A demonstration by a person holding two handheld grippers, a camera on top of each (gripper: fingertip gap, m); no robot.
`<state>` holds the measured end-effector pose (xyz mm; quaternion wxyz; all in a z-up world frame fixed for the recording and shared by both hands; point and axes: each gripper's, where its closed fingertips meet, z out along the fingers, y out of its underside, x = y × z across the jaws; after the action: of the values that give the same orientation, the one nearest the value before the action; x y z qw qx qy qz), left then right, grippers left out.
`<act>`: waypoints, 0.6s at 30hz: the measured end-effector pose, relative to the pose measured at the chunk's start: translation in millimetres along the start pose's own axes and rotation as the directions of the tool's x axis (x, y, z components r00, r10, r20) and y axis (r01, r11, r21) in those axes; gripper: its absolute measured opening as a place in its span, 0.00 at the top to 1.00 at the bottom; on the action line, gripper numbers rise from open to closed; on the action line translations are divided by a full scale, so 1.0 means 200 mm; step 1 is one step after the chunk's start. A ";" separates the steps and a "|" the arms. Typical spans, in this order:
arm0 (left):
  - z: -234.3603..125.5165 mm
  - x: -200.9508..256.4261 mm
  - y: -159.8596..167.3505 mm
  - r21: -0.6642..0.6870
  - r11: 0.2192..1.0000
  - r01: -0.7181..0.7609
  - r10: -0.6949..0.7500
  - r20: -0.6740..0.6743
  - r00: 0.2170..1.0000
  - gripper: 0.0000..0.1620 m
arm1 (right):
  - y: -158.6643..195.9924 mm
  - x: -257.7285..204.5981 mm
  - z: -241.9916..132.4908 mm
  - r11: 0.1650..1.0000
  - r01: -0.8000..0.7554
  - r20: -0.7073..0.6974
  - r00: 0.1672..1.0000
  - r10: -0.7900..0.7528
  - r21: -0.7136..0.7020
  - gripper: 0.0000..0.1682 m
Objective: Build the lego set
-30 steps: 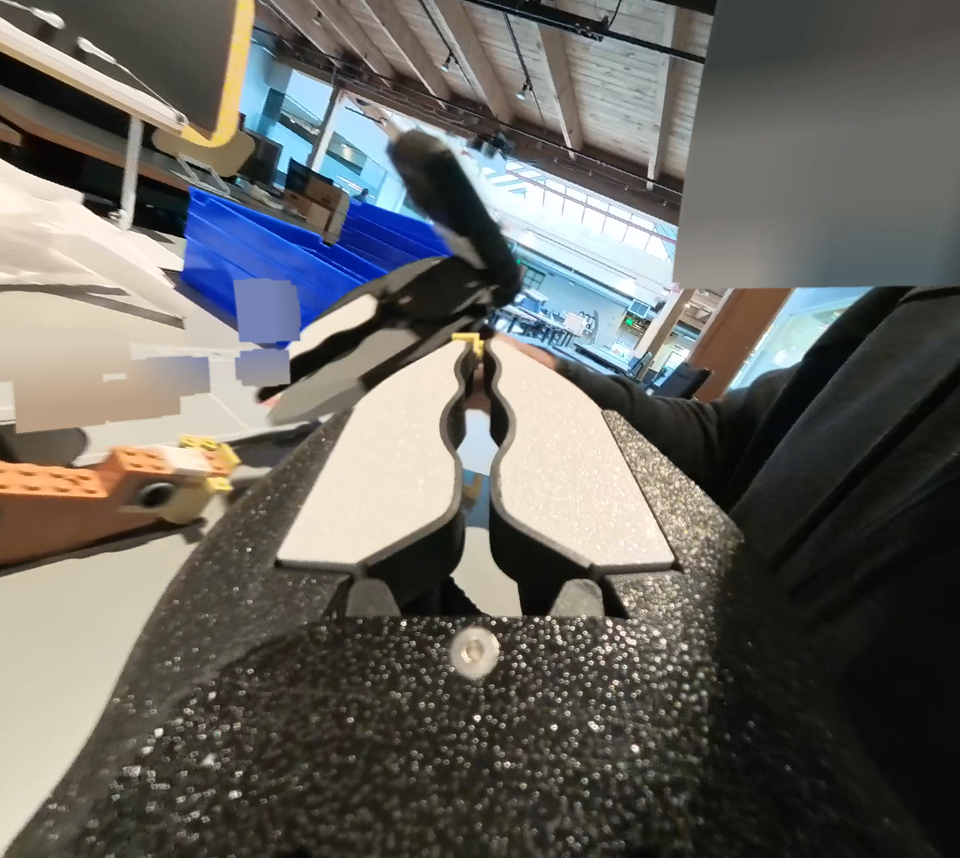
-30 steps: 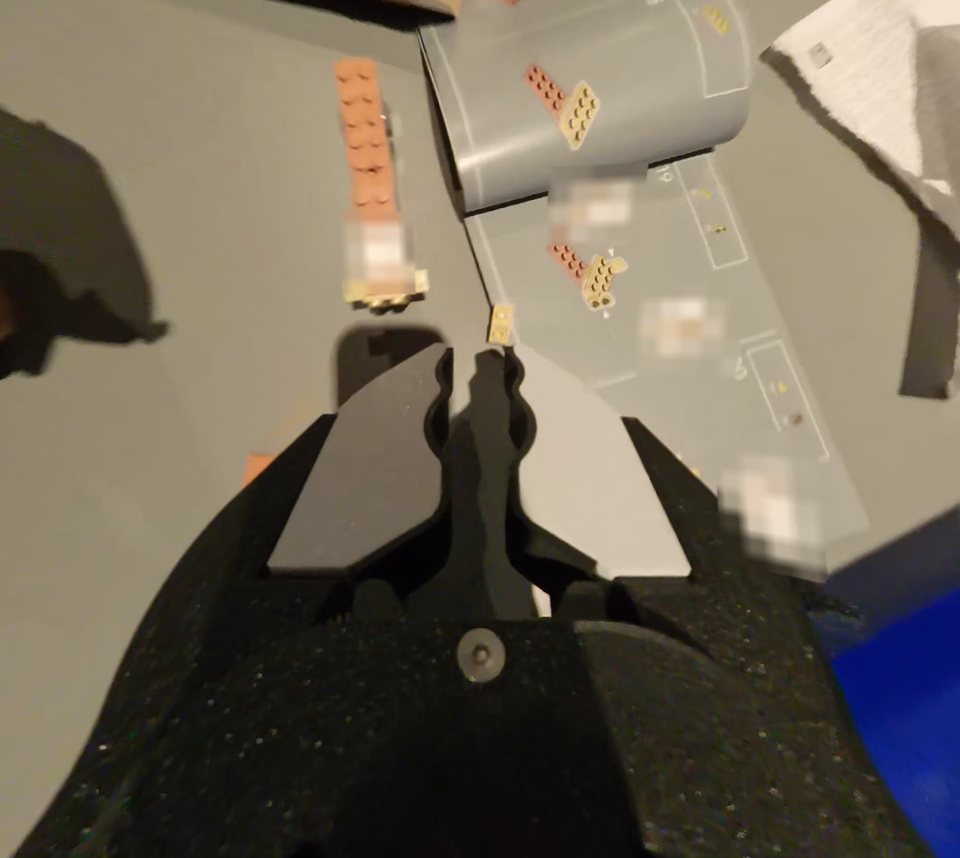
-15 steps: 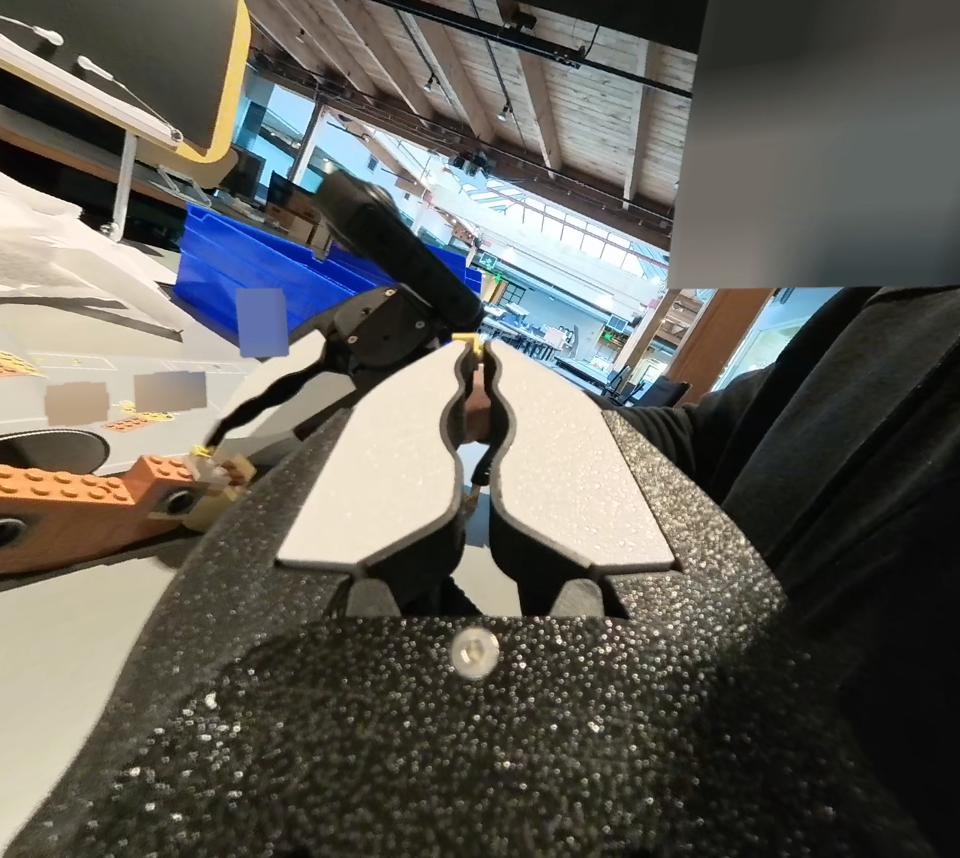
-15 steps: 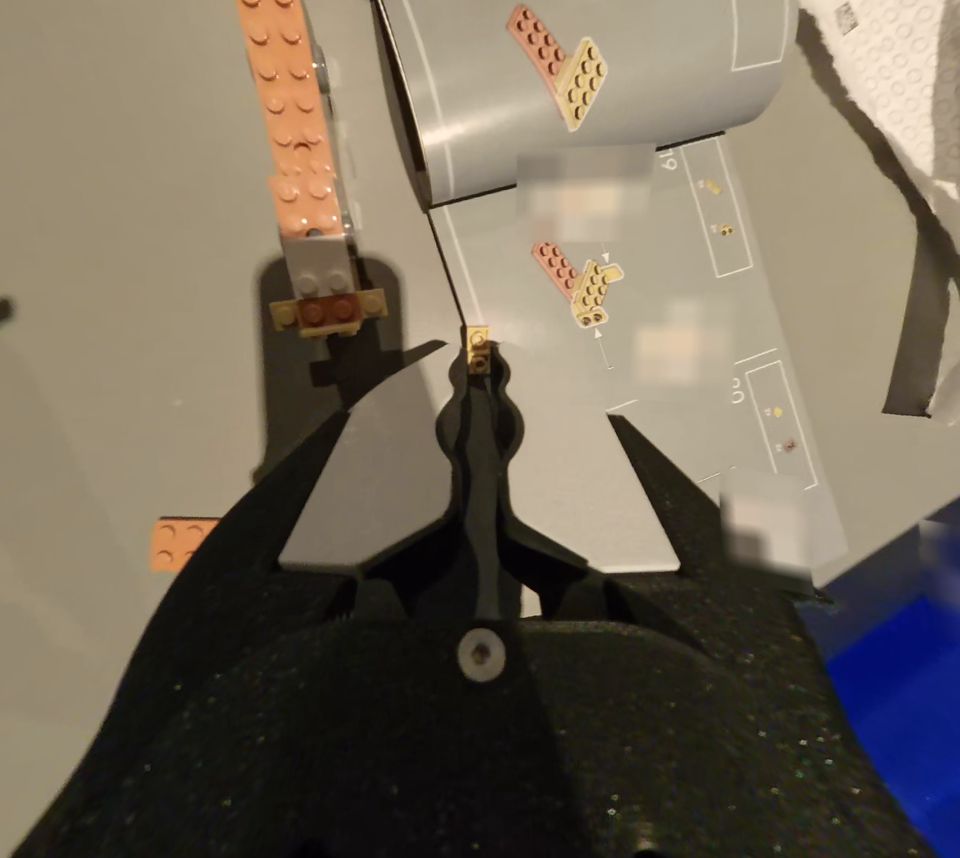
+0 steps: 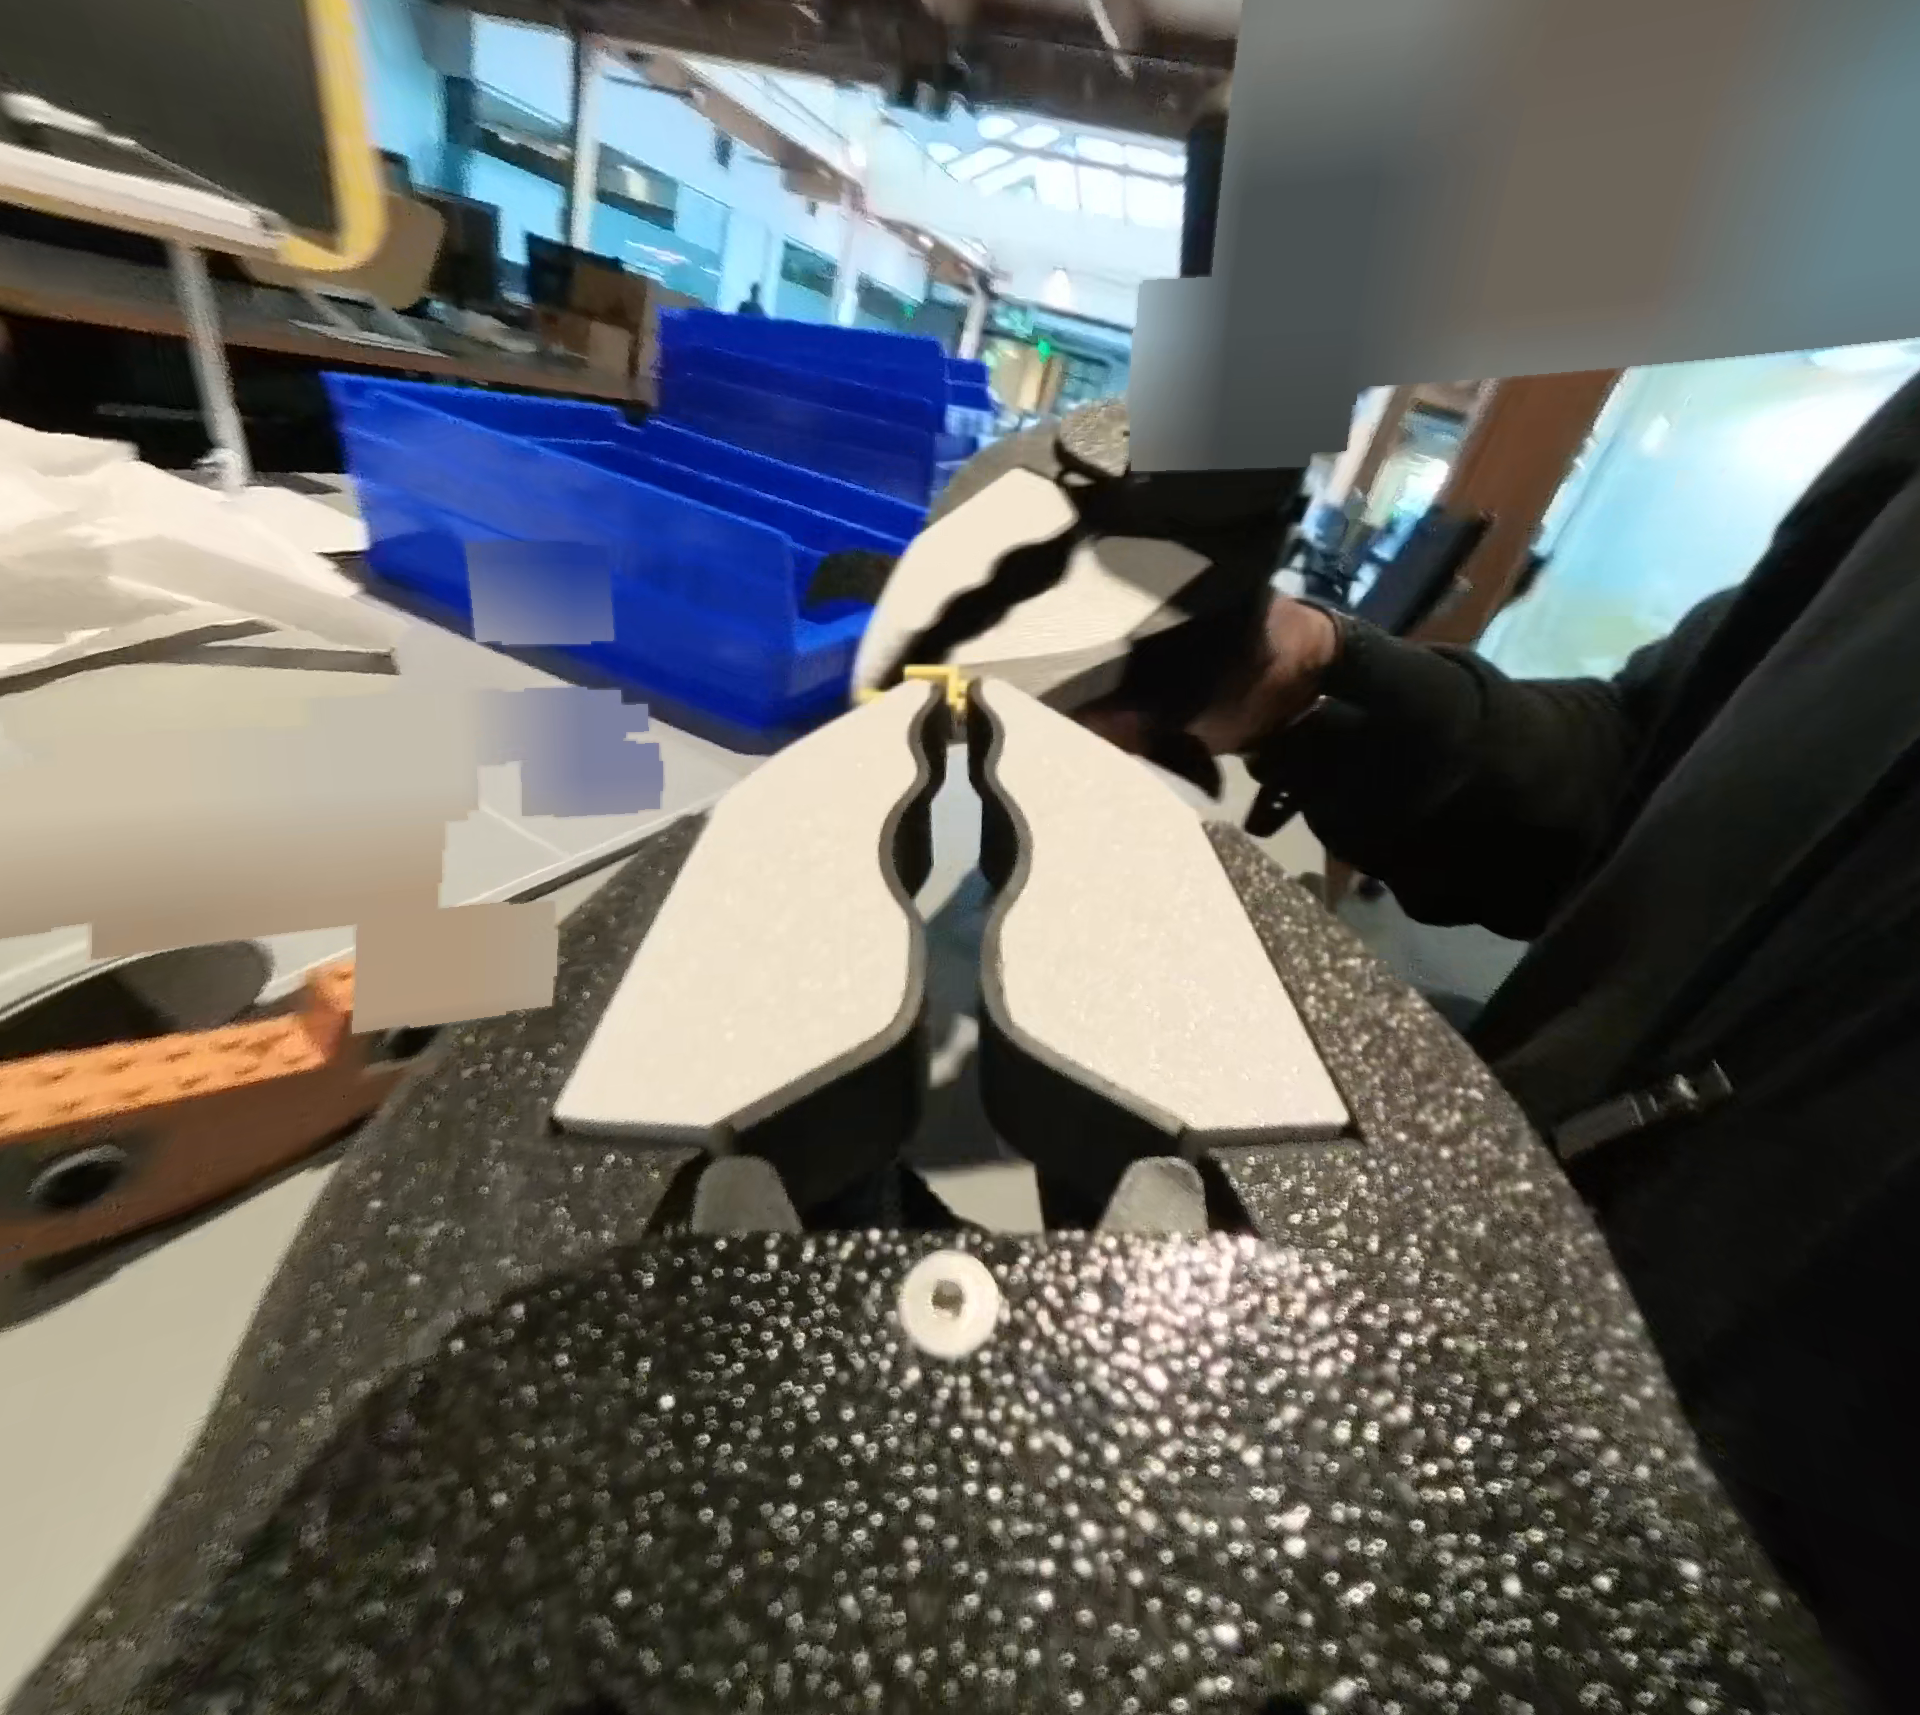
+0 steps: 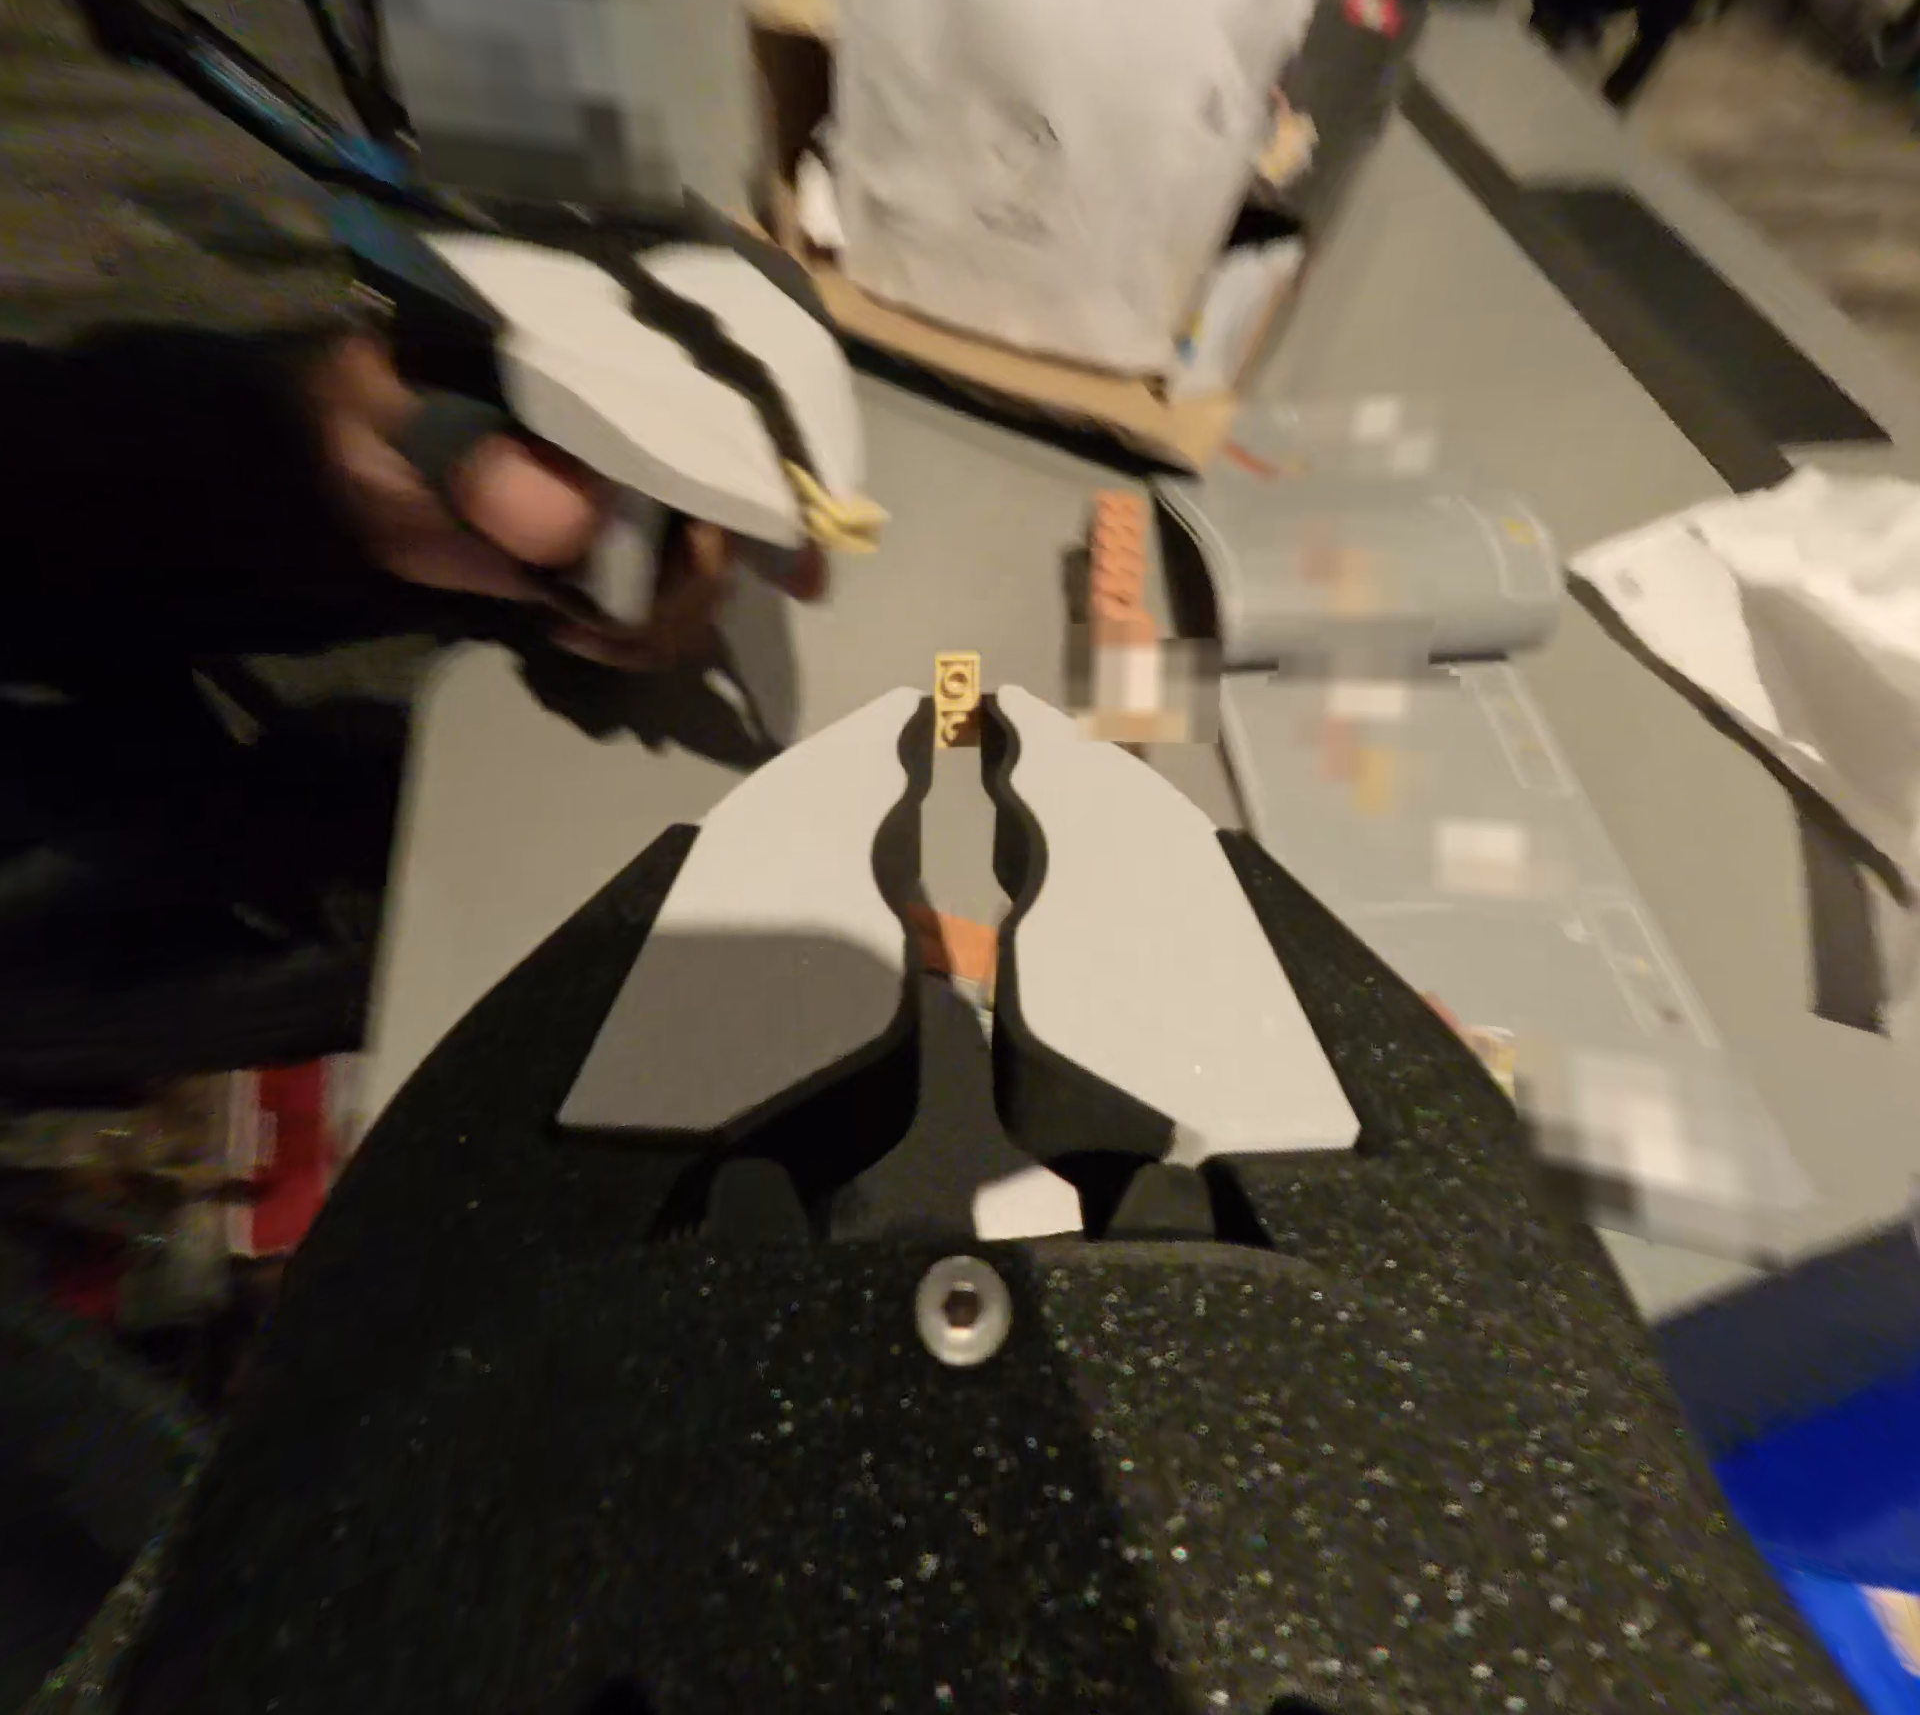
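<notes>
My left gripper (image 5: 951,697) is shut on a small yellow lego piece (image 5: 938,680) and holds it above the table. My right gripper (image 6: 958,707) is shut on a small tan plate (image 6: 956,686), also in the air. The two grippers face each other with their tips close together. The right gripper shows in the left wrist view (image 5: 883,676). The left gripper shows in the right wrist view (image 6: 821,502), its piece (image 6: 844,519) at the tips. The orange-brown lego assembly (image 6: 1117,559) lies on the grey table (image 6: 623,792) and is also in the left wrist view (image 5: 156,1104).
An open instruction booklet (image 6: 1434,730) lies right of the assembly, with white paper (image 6: 1766,657) beyond it. A loose orange brick (image 6: 951,938) lies under my right gripper. A cardboard box (image 6: 987,356) stands behind. Blue bins (image 5: 675,543) stand at the table's side. A person's dark sleeve (image 5: 1558,782) is at the right. My two grippers' fingertips are within a few centimetres of each other.
My right gripper closed on the tan plate at the booklet's edge, lifted it off the table and swung up toward my left gripper. The left gripper kept its yellow piece.
</notes>
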<state>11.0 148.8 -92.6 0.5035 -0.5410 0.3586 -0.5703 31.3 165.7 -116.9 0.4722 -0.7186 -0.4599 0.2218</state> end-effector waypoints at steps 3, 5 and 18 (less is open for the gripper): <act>0.04 0.07 0.02 -0.006 1.000 -0.006 0.005 -0.056 0.998 0.98 | -0.01 -0.09 -0.06 0.998 -0.004 -0.018 1.000 0.005 0.060 0.95; 0.06 0.11 0.04 -0.014 1.000 0.013 -0.014 -0.079 0.997 0.98 | 0.02 -0.12 -0.08 0.999 0.020 -0.060 0.998 -0.017 0.046 0.95; 0.13 0.23 0.22 -0.267 0.952 -0.153 0.124 -0.123 0.985 0.98 | 0.12 -0.23 -0.13 0.972 0.201 -0.084 0.974 -0.212 -0.124 0.95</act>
<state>48.4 98.1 -118.7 0.4427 -0.5484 0.4973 -0.5060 40.8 110.4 -131.6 0.4724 -0.7026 -0.5207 0.1096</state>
